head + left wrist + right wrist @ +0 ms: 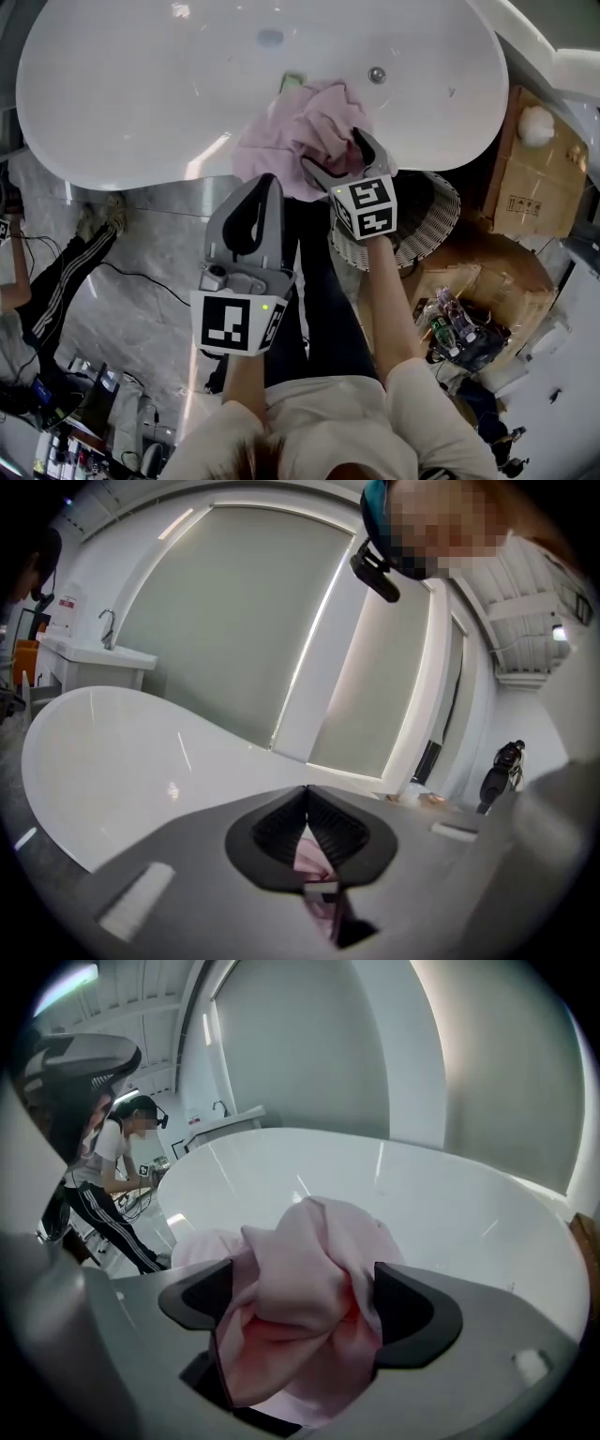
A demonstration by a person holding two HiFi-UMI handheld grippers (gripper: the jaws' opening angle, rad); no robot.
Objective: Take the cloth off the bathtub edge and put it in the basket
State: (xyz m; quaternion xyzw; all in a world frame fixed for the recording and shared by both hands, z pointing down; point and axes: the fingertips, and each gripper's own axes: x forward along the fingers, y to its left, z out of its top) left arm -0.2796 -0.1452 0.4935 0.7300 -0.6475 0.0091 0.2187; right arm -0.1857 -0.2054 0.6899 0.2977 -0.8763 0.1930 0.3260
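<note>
Pink cloth (pixel 309 1241) is bunching up between the right gripper's (pixel 305 1297) jaws, which are gaping wide to straddle the heap (nothing pinched yet) on the bathtub (pixel 122 103) edge; left gripper (pixel 306 791) is idling closed alongside, basket (pixel 433 216) waiting close by.

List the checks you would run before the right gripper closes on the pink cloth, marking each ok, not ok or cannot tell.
1. Right gripper jaws stand wide apart: ok.
2. Pink cloth is bunched between those jaws: ok.
3. Cloth lies on the bathtub edge, not yet lifted: ok.
4. Basket is in view beside the tub, below the right gripper: ok.
5. Left gripper is free of the cloth: cannot tell; its jaws meet at the tips, and pink shows in the gap behind them.
6. Basket has room inside: cannot tell; the right gripper covers much of its opening.
</note>
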